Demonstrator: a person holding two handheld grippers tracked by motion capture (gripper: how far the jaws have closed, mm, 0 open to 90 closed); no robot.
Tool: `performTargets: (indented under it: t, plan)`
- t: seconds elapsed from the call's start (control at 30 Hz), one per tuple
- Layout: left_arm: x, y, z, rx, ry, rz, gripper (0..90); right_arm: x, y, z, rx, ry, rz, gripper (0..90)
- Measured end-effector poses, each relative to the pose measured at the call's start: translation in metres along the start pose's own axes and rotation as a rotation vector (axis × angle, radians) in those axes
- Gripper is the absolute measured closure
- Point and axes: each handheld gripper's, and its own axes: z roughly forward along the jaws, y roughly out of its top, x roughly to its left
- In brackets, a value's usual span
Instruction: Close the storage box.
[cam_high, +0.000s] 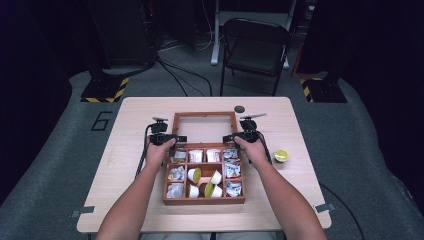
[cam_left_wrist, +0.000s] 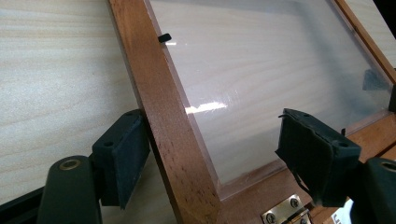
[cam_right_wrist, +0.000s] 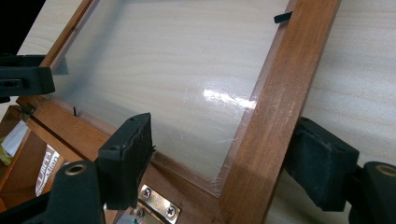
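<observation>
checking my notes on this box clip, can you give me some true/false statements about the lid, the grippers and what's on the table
1. The box lid lies open, flat on the table. True.
2. The left gripper straddles a side rail of the lid frame. True.
3. The right gripper holds a cup. False: its jaws sit either side of the lid's wooden rail.
4. A halved lime lies inside the box. False: it lies on the table, right of the box.
5. The lid has a clear panel. True.
</observation>
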Motion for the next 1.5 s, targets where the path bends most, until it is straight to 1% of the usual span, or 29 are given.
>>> performTargets:
  t: [0.03,0.07,0.17,0.2,0.23,0.27,0.33,0.4,0.53,0.6,0.63,0.7,0.77,0.8,0.87,0.9,0.93,0.97,1.03,1.07,1.1,1.17,1.23,1.27,1.3,1.33,1.37,1.4,1.5]
  plan:
    - [0.000,0.000,0.000,0.001,-0.001,0.000,26.0,0.000,0.000,0.000,-0.002,0.002,-0.001,25.9]
    - [0.001,0.000,-0.001,0.004,-0.001,0.012,26.0,0.000,0.000,0.000,-0.002,0.002,-0.001,25.9]
    - [0.001,0.000,-0.002,-0.001,0.000,0.014,26.9,0.000,0.000,-0.001,-0.003,0.002,0.001,26.2]
    - [0.001,0.000,-0.002,-0.004,0.001,0.018,27.6,0.000,0.000,-0.001,-0.006,0.003,-0.005,26.2]
    - [0.000,0.000,-0.003,-0.014,-0.001,0.005,28.4,0.000,0.000,-0.002,-0.010,0.004,-0.006,26.4]
    - [0.001,0.001,-0.004,-0.015,0.001,0.021,29.6,0.001,0.001,-0.003,-0.012,0.005,-0.002,26.6]
    - [0.002,0.001,-0.006,-0.025,-0.007,0.020,31.8,0.002,0.001,-0.004,-0.018,0.007,0.007,27.3]
    - [0.002,0.001,-0.007,-0.037,-0.014,0.011,32.1,0.001,0.002,-0.005,-0.028,0.012,-0.008,27.5]
    - [0.002,0.002,-0.009,-0.042,-0.018,0.024,32.5,0.003,0.002,-0.008,-0.035,0.008,-0.027,28.0]
    - [0.002,0.002,-0.010,-0.041,-0.018,0.025,32.8,0.002,0.002,-0.008,-0.038,0.008,-0.032,28.1]
    - [0.001,0.002,-0.011,-0.044,-0.019,0.021,32.9,0.003,0.003,-0.009,-0.039,0.009,-0.031,28.4]
    - [0.001,0.002,-0.011,-0.050,-0.020,0.024,32.9,0.004,0.002,-0.010,-0.036,0.011,-0.023,28.6]
    - [0.001,0.003,-0.012,-0.052,-0.023,0.033,33.0,0.004,0.003,-0.010,-0.043,0.008,-0.034,29.1]
    - [0.001,0.003,-0.012,-0.056,-0.023,0.028,33.0,0.004,0.003,-0.011,-0.043,0.007,-0.038,29.4]
    - [0.001,0.003,-0.013,-0.058,-0.023,0.031,33.4,0.005,0.003,-0.012,-0.044,0.004,-0.040,29.6]
    - [0.001,0.003,-0.014,-0.058,-0.023,0.035,33.6,0.006,0.004,-0.012,-0.039,-0.001,-0.044,29.5]
    - [0.000,0.003,-0.015,-0.063,-0.025,0.030,34.4,0.009,0.006,-0.013,-0.022,-0.017,-0.053,29.5]
    - [0.000,0.003,-0.016,-0.066,-0.028,0.031,34.6,0.010,0.007,-0.014,-0.019,-0.021,-0.062,29.4]
    - [0.000,0.004,-0.018,-0.073,-0.032,0.037,34.8,0.010,0.007,-0.015,-0.023,-0.021,-0.068,29.5]
    - [0.001,0.004,-0.019,-0.071,-0.034,0.050,35.0,0.011,0.007,-0.015,-0.028,-0.019,-0.060,29.5]
    - [0.000,0.004,-0.019,-0.074,-0.037,0.039,35.1,0.011,0.007,-0.016,-0.031,-0.019,-0.062,29.5]
    - [-0.001,0.004,-0.021,-0.085,-0.042,0.039,35.3,0.011,0.007,-0.017,-0.034,-0.015,-0.064,29.5]
    - [-0.001,0.004,-0.023,-0.088,-0.045,0.052,35.2,0.012,0.008,-0.020,-0.044,-0.008,-0.073,29.5]
    - [-0.002,0.004,-0.024,-0.096,-0.052,0.047,35.2,0.012,0.008,-0.020,-0.044,-0.008,-0.073,29.5]
    - [-0.001,0.005,-0.026,-0.097,-0.057,0.059,35.3,0.013,0.008,-0.021,-0.045,-0.004,-0.071,29.6]
    - [0.000,0.005,-0.027,-0.095,-0.059,0.072,35.3,0.014,0.008,-0.023,-0.049,-0.006,-0.081,29.6]
    - [-0.002,0.005,-0.028,-0.104,-0.067,0.058,35.3,0.014,0.008,-0.023,-0.048,-0.006,-0.083,29.6]
    - [-0.002,0.005,-0.029,-0.104,-0.068,0.068,35.3,0.015,0.008,-0.024,-0.050,-0.005,-0.087,29.6]
    - [-0.004,0.005,-0.032,-0.112,-0.070,0.067,35.4,0.017,0.008,-0.027,-0.058,-0.002,-0.094,29.6]
